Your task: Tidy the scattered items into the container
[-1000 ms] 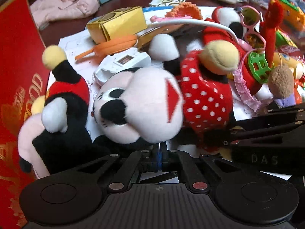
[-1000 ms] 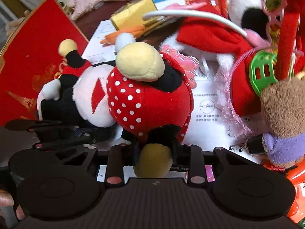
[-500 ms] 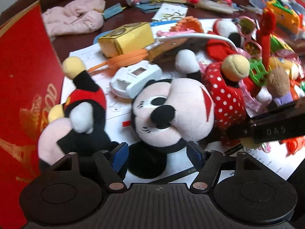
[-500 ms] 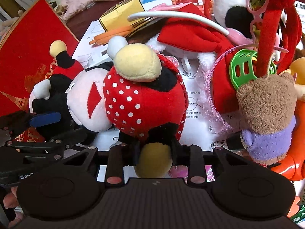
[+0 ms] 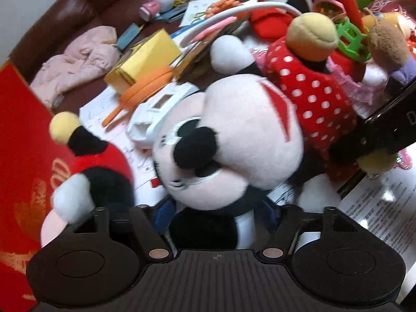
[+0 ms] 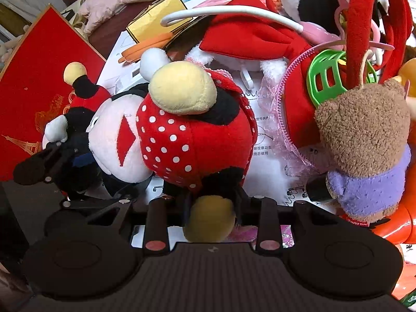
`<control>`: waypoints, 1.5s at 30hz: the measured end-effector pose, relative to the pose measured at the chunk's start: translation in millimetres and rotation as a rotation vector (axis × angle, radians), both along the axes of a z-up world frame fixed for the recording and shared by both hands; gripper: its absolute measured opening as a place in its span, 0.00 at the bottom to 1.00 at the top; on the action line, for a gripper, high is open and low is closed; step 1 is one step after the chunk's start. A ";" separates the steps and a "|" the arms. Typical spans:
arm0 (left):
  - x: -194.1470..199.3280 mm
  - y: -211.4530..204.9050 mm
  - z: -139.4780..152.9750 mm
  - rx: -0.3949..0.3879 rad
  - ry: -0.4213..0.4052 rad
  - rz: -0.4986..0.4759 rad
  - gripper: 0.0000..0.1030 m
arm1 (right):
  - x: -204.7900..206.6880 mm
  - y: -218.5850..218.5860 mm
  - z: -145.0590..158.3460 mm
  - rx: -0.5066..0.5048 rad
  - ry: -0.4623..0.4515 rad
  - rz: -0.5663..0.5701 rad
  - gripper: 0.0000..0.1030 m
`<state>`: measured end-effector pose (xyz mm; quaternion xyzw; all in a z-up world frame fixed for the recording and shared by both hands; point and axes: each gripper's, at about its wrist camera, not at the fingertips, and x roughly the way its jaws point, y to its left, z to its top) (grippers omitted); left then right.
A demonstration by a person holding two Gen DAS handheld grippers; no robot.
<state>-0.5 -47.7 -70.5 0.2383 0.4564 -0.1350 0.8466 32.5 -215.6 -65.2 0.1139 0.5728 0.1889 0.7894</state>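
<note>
Currently we hold the plush mouse [image 6: 166,135] two-handed: right gripper [image 6: 212,205] clamps its yellow foot, left gripper [image 5: 215,213] pinches its ear; red box [image 5: 23,156] crowds left.

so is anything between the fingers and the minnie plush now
Nothing visible. The right gripper is shut on the Minnie plush's yellow foot, and the left gripper's fingers sit either side of its head end; whether they pinch it is unclear.
</note>
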 end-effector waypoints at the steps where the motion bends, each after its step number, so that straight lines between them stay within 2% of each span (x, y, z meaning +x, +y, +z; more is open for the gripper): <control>1: 2.5 0.5 0.9 -0.015 0.012 0.012 0.55 | 0.7 0.7 0.1 0.001 0.000 0.000 0.43; 3: 6.4 2.9 0.5 -0.044 0.031 0.022 0.45 | 1.5 2.0 0.7 -0.004 -0.003 0.005 0.47; 6: 11.7 11.9 2.0 -0.113 0.070 0.069 0.38 | 4.0 1.9 2.3 -0.004 -0.011 0.002 0.49; 9: 14.8 19.1 4.7 -0.165 0.101 0.093 0.36 | 8.9 5.8 7.2 -0.020 -0.043 0.014 0.53; 12: 14.5 15.8 3.9 -0.146 0.114 0.073 0.36 | 17.1 15.7 5.2 -0.055 -0.054 0.045 0.58; 14: 13.7 12.9 1.9 -0.123 0.116 0.075 0.40 | 22.1 20.1 0.0 -0.072 -0.044 0.045 0.57; 16: 18.4 14.6 2.8 -0.138 0.138 0.116 0.42 | 21.6 20.2 -1.0 -0.062 -0.054 0.037 0.50; 19: 25.0 15.2 5.1 -0.136 0.166 0.176 0.34 | 18.5 17.8 -1.2 -0.059 -0.061 0.027 0.44; 23: 19.5 2.2 12.9 -0.075 0.149 0.167 0.28 | 13.2 16.2 5.1 -0.060 -0.068 0.019 0.42; 32: 10.8 0.8 32.3 -0.064 0.114 0.158 0.27 | 5.4 15.2 21.7 -0.052 -0.083 0.015 0.42; 40: -2.6 4.5 59.0 -0.097 0.054 0.167 0.26 | -9.0 15.5 52.3 -0.049 -0.172 0.025 0.41; 45: -7.1 10.7 94.1 -0.123 0.003 0.193 0.26 | -12.8 14.5 81.7 -0.008 -0.250 0.017 0.41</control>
